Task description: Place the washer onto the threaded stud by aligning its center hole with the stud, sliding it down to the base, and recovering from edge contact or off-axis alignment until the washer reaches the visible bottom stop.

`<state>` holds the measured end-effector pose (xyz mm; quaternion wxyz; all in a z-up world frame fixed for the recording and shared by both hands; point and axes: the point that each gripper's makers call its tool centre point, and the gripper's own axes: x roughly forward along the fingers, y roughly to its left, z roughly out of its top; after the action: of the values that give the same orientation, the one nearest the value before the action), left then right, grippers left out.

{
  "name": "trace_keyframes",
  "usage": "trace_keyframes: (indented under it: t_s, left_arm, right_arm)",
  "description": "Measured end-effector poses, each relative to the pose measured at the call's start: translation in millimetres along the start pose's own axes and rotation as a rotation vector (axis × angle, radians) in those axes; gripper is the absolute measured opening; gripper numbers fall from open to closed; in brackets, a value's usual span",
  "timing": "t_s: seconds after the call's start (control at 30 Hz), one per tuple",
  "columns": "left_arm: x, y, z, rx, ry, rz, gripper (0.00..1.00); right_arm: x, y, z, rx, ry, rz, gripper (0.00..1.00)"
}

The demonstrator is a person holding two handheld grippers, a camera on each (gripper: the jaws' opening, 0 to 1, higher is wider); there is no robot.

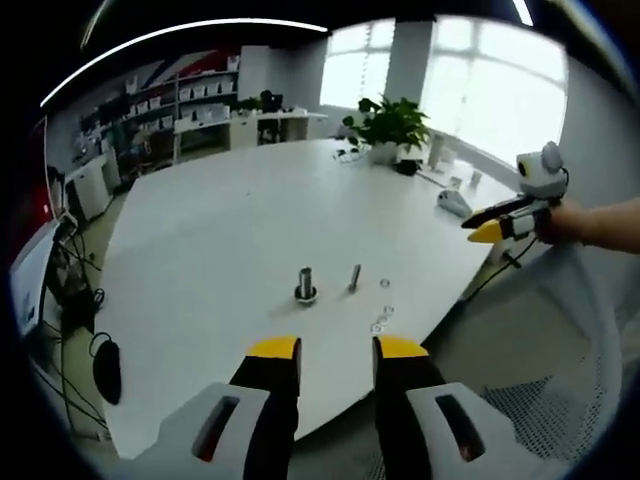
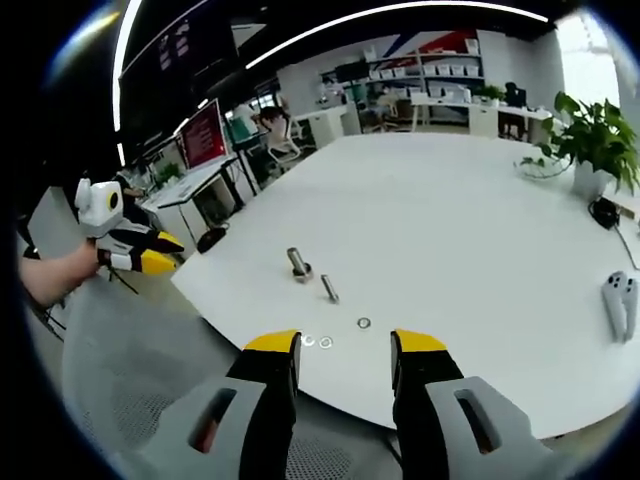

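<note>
— What colour is the table [image 1: 220,230]?
— White, plain. The stud [image 1: 305,284] on it is dark grey metal, and the washers [image 2: 363,323] are silvery.
— And the grippers?
— The left gripper [image 1: 336,350] has black jaws with yellow tips and pale grey bodies; the right gripper [image 2: 345,345] looks the same.
— Anything green?
— The plant [image 1: 390,122], in a white pot.

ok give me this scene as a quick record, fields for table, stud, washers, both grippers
table: white table, plant at far side
stud: upright stud on a base, bare, no washer on it
bolt: loose bolt beside the stud
washers: washers lying loose near the table edge
left gripper: left gripper open, holding nothing, off the table
right gripper: right gripper open, holding nothing, over the table edge
</note>
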<state>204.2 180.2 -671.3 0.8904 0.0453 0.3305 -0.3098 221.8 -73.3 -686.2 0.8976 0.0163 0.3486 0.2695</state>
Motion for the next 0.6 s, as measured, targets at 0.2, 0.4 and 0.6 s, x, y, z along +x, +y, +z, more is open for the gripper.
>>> trace_keyframes:
  t_s: [0.2,0.4,0.6]
  left_arm:
    - [-1.4,-0.5,1.5,-0.005,-0.012,-0.007,0.26]
    - [-5.0,-5.2,0.3,0.000,-0.012,-0.030,0.26]
    - [-14.1,-4.4,7.3,-0.026,-0.027,-0.031,0.27]
  right_arm:
    - [0.3,-0.7,-1.1,-0.003,0.008,-0.005,0.38]
    - [-1.9,-4.2,-2.1,0.011,0.008,-0.024,0.38]
    - [-2.2,-8.3,-4.2,0.021,0.017,-0.036,0.39]
